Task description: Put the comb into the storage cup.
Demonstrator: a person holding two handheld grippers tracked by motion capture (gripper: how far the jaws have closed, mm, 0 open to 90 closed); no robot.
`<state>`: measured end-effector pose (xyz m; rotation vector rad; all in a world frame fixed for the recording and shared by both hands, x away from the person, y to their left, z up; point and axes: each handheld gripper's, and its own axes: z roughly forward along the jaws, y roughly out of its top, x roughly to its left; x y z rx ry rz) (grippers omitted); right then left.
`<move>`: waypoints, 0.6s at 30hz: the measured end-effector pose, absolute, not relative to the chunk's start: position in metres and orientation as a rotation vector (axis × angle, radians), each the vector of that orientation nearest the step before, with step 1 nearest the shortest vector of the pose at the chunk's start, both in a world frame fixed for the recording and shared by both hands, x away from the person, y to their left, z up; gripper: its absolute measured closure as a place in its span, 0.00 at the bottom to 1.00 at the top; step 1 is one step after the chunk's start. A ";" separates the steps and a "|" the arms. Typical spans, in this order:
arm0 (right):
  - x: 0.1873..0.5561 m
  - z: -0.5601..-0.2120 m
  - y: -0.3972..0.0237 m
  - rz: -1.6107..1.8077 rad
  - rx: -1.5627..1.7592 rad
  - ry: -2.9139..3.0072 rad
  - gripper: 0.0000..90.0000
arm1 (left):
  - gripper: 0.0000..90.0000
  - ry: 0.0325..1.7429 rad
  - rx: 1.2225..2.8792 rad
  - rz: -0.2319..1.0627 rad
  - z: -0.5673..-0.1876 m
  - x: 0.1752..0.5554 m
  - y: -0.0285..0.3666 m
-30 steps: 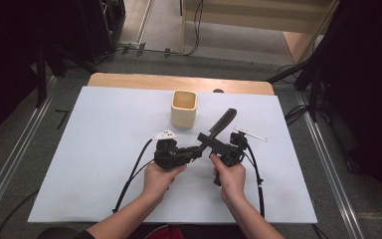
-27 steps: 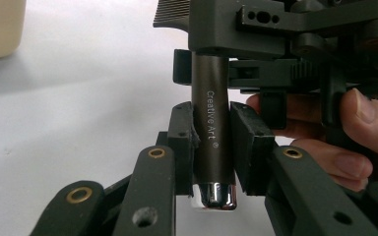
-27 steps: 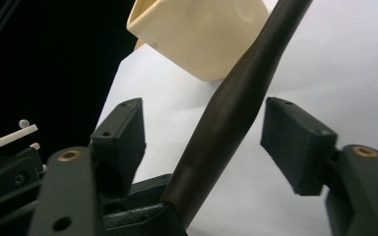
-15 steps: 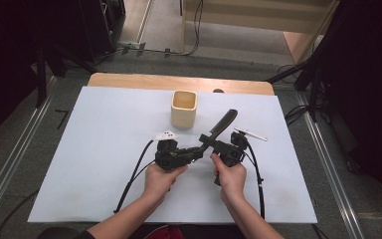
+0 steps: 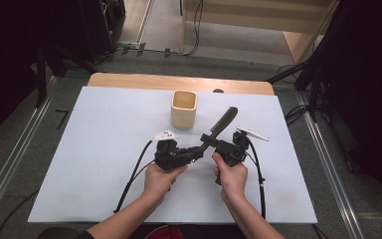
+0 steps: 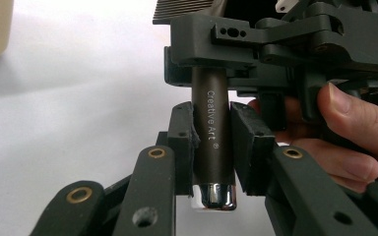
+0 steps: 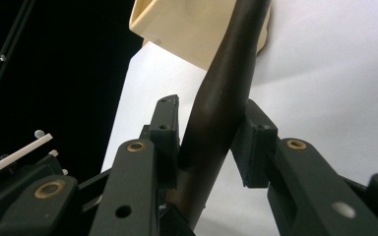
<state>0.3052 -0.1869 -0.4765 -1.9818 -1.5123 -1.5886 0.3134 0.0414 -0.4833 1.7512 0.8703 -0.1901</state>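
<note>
Jaws of the right gripper (image 7: 206, 142) have just been closing, and they now stand narrow around the dark handle of the brush (image 7: 221, 118), which runs up between them toward the beige cup (image 7: 177, 29) beyond their tips; the left pad touches the handle, while the right pad sits just beside it and whether it presses cannot be told. Against the picture a second ago, nothing else has shifted in the high view: both hands sit in the same spots on the white board (image 5: 104, 149), the brush (image 5: 221, 124) slants up and away from the grippers at the same angle, and the cup (image 5: 184, 108) stands where it stood, just beyond the left gripper (image 5: 194, 152) and apart from it. That left gripper (image 6: 211, 147) pinches the lower end of the brush handle (image 6: 212, 132), marked "Creative Art", its two pads pressed against either side and the shiny metal cap poking out below them. Directly past its tips sits the right gripper's body, with the fingers of the right hand (image 6: 344, 142) wrapped around it. In the high view the right gripper (image 5: 214, 139) meets the handle a little farther up than the left.
</note>
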 end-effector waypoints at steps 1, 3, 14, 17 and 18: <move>0.304 -0.475 -0.187 -1.586 -1.981 -1.512 0.72 | 0.81 0.870 1.751 -0.190 -0.483 0.313 0.041; 0.304 -0.475 -0.187 -1.589 -1.978 -1.509 0.72 | 0.81 0.867 1.751 -0.194 -0.483 0.313 0.041; 0.305 -0.474 -0.189 -1.589 -1.962 -1.482 0.74 | 0.81 0.863 1.739 -0.210 -0.485 0.314 0.041; 0.305 -0.474 -0.189 -1.592 -1.959 -1.484 0.75 | 0.81 0.863 1.723 -0.243 -0.487 0.316 0.043; 0.305 -0.474 -0.189 -1.591 -1.958 -1.486 0.75 | 0.81 0.858 1.728 -0.236 -0.487 0.315 0.043</move>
